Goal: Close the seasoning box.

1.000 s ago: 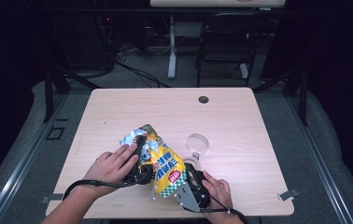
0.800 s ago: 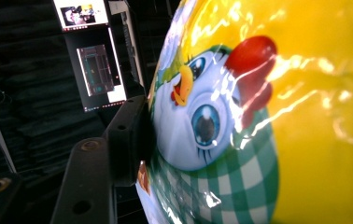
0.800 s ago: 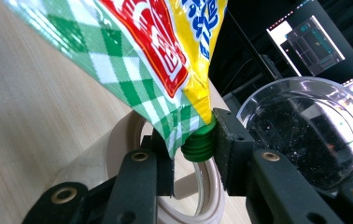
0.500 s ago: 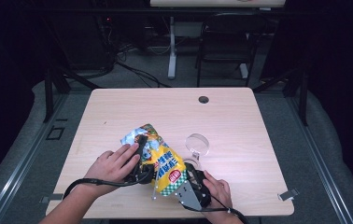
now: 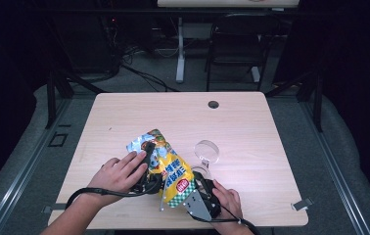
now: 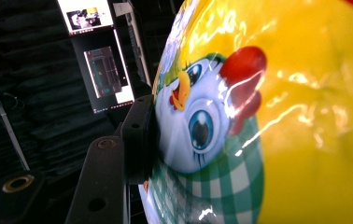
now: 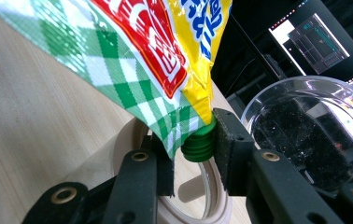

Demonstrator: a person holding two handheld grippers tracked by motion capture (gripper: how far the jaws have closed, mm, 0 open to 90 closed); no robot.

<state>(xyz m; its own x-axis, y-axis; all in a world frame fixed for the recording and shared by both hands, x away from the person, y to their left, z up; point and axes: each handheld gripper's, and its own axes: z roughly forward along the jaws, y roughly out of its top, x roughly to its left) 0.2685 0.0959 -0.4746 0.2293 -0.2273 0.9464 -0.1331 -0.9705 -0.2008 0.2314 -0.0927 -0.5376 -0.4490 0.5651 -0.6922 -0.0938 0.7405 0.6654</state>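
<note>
Left claw [image 5: 146, 164] closing on glossy yellow snack bag [image 5: 169, 169], green-checked bottom

You see a glossy yellow plastic snack bag [image 5: 169, 166] with a green-and-white check band, red label, blue lettering and a white, red-combed cartoon chick. Below its check band sits a green ridged cap [image 7: 199, 143] between black jaws. Beside the bag, a clear glass bowl [image 5: 206, 151] on pale wood-grain table [image 5: 251, 127].

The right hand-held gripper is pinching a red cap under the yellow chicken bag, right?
Not quite: the cap is green, not red. The right gripper view shows the right hand-held gripper with a jaw on each side of that green cap at the bottom corner of the yellow chicken bag.
</note>
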